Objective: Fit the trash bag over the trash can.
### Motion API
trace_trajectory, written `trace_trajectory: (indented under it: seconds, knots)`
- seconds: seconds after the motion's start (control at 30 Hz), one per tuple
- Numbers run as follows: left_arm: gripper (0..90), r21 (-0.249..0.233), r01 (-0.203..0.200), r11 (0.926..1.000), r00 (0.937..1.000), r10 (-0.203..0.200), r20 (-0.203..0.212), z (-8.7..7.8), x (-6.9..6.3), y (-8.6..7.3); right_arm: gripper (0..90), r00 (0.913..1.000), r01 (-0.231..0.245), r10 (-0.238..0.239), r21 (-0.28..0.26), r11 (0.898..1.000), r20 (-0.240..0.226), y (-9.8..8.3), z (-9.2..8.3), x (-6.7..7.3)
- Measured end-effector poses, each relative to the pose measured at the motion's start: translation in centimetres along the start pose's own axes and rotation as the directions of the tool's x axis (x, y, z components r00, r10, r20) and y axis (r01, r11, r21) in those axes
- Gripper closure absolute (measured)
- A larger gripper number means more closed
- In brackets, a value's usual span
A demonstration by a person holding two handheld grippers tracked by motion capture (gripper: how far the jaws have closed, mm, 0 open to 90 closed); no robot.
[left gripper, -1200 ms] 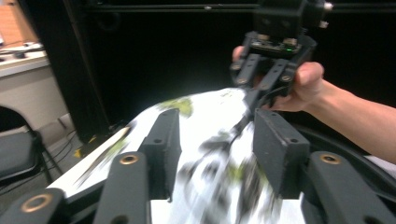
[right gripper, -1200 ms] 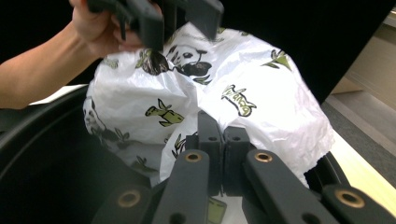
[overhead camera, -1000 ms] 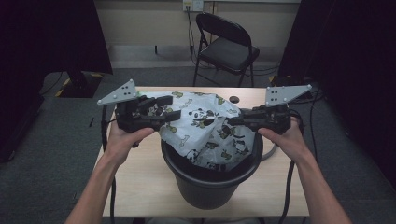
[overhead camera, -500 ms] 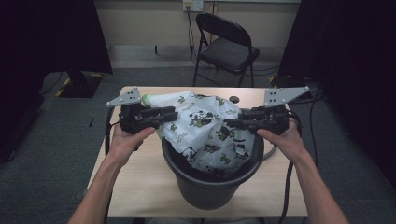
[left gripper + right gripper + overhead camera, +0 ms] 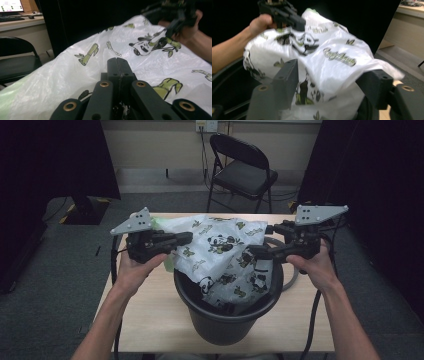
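You are lining a black bucket (image 5: 227,312) with a white panda-print plastic bag (image 5: 220,252), and the bag sits half in it: its lower part hangs down inside the bucket, while its upper part is spread above the rim between your two hands. The bucket stands on the wooden surface (image 5: 150,320), near its front edge.

Your left hand-held gripper (image 5: 182,239) is clenched tight; in the left gripper view its jaws meet flat together at (image 5: 119,71) with the bag film bunched around them, so it appears to pinch the bag's left edge, though the film between the pads is hidden. That grip keeps the mouth of the bag lifted and taut so it can be drawn over the rim.

Your right hand-held gripper (image 5: 260,252) has just been opening; its jaws stand apart at (image 5: 329,82) with a fold of the bag between them, not pressed. It is released, probably to take a fresh hold further along the edge.

The bag's long axis runs across from left to right between the grippers, tilting down into the bucket on your right, with its open mouth facing downward and toward you.
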State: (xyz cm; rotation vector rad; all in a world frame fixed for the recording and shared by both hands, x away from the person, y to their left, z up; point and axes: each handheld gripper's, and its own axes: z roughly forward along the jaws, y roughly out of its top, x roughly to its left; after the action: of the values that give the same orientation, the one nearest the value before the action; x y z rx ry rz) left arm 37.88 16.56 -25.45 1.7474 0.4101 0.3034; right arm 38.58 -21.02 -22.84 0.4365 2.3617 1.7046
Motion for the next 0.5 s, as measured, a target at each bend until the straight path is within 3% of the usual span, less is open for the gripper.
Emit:
trace_trajectory:
  seconds: [0.03, 0.17, 0.33, 0.43, 0.5]
  knots:
    - [90.0, 0.02, -0.024, 0.9995, 0.9997, 0.024, 0.003, 0.5, -0.4, 0.2, 30.7, 0.9999, 0.0, 0.0, -0.012, 1.0, 0.014, 0.4, -0.4, 0.1]
    - [90.0, 0.045, -0.051, 0.9977, 0.9983, 0.05, 0.029, 1.3, -1.1, 0.4, 29.6, 0.9992, -0.005, 0.007, -0.041, 0.999, 0.039, 0.9, -1.2, 0.0]
    - [90.0, 0.085, -0.119, 0.9893, 0.991, 0.113, 0.072, 2.3, -2.4, 1.3, 28.7, 0.9953, -0.028, 0.034, -0.066, 0.997, 0.091, 1.3, -1.5, -0.5]
    - [90.0, 0.077, -0.13, 0.9885, 0.9883, 0.123, 0.091, 2.5, -2.8, 1.7, 29.0, 0.9952, -0.036, 0.044, -0.085, 0.996, 0.088, 1.5, -1.4, -0.6]
    - [90.0, 0.078, -0.148, 0.9859, 0.9845, 0.139, 0.107, 2.8, -3.3, 2.1, 29.4, 0.9983, -0.027, 0.03, -0.059, 0.998, 0.051, 2.1, -0.3, -0.3]
